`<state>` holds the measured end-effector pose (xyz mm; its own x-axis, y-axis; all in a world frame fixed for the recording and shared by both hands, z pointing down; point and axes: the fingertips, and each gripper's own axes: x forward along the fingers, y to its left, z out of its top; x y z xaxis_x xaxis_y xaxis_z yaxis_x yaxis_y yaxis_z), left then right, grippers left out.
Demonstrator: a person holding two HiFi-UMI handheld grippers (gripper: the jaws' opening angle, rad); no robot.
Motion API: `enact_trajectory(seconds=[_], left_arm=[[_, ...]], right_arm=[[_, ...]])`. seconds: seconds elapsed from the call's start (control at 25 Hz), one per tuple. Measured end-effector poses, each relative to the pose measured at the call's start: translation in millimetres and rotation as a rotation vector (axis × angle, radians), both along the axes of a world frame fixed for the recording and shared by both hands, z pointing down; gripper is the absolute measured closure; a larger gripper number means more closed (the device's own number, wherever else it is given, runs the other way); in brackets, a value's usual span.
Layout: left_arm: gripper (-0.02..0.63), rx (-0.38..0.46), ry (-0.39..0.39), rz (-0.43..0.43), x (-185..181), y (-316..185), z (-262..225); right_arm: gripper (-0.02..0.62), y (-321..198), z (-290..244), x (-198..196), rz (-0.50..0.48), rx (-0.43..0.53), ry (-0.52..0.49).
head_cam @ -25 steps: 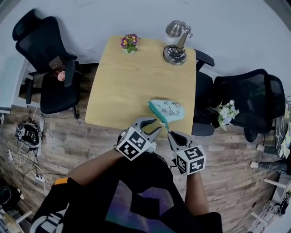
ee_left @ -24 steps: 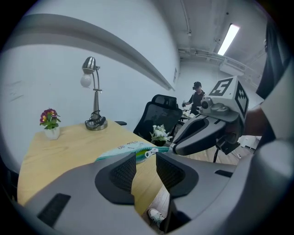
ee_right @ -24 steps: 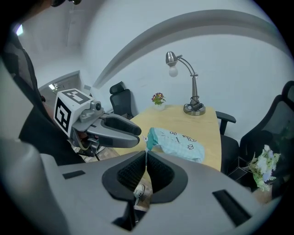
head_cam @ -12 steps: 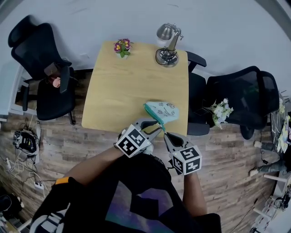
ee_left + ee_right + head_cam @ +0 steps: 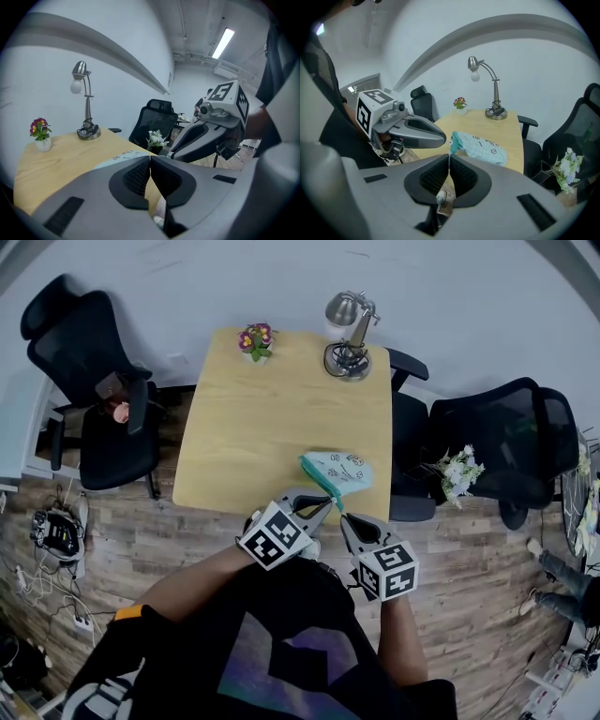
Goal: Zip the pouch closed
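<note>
A pale teal printed pouch (image 5: 339, 472) lies at the near right edge of the wooden table (image 5: 262, 427), its darker zipper edge facing left. Both grippers meet at its near corner, off the table's front edge. My left gripper (image 5: 326, 506) has its jaws closed together there; in the right gripper view its tip (image 5: 444, 137) touches the corner, where a small pale zipper pull shows. My right gripper (image 5: 345, 517) is shut on the thin end of the pouch, whose corner (image 5: 452, 140) runs into its tips (image 5: 449, 154). In the left gripper view the pouch (image 5: 119, 157) shows just beyond the shut jaws (image 5: 150, 157).
A chrome desk lamp (image 5: 352, 334) and a small flower pot (image 5: 256, 338) stand at the table's far edge. Black office chairs stand to the left (image 5: 94, 381) and right (image 5: 506, 446), with white flowers (image 5: 455, 474) by the right one. Wooden floor lies below the grippers.
The left gripper's jaws, wide open a second ago, have closed at the pouch's near corner. The right gripper and the pouch have stayed put.
</note>
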<state>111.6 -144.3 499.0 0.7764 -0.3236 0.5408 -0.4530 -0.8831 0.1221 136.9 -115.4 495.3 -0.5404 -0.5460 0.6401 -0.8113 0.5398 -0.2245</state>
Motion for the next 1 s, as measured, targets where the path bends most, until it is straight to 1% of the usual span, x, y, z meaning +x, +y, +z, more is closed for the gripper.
enact_trajectory(seconds=[0.16,0.36,0.72,0.88,1.0], left_arm=[[0.594,0.037,-0.050,-0.011,-6,-7,0],[0.594,0.043,-0.092,-0.083,-26,-31,10],[0.592,-0.001,-0.211,-0.202,-72,-88,45],[0.584,-0.020,-0.214,-0.206,-77,-97,51],[0.584,-0.037,-0.181,-0.213,-77,-94,54]], right_arm=[[0.571,-2,-4,2,0.024,0.007,-0.013],[0.572,-3,-7,5,0.052,0.014,-0.018],[0.574,2,-4,7,0.086,-0.001,-0.004],[0.574,3,-2,3,0.089,-0.007,0.008],[0.572,6,6,-2,0.085,-0.035,0.019]])
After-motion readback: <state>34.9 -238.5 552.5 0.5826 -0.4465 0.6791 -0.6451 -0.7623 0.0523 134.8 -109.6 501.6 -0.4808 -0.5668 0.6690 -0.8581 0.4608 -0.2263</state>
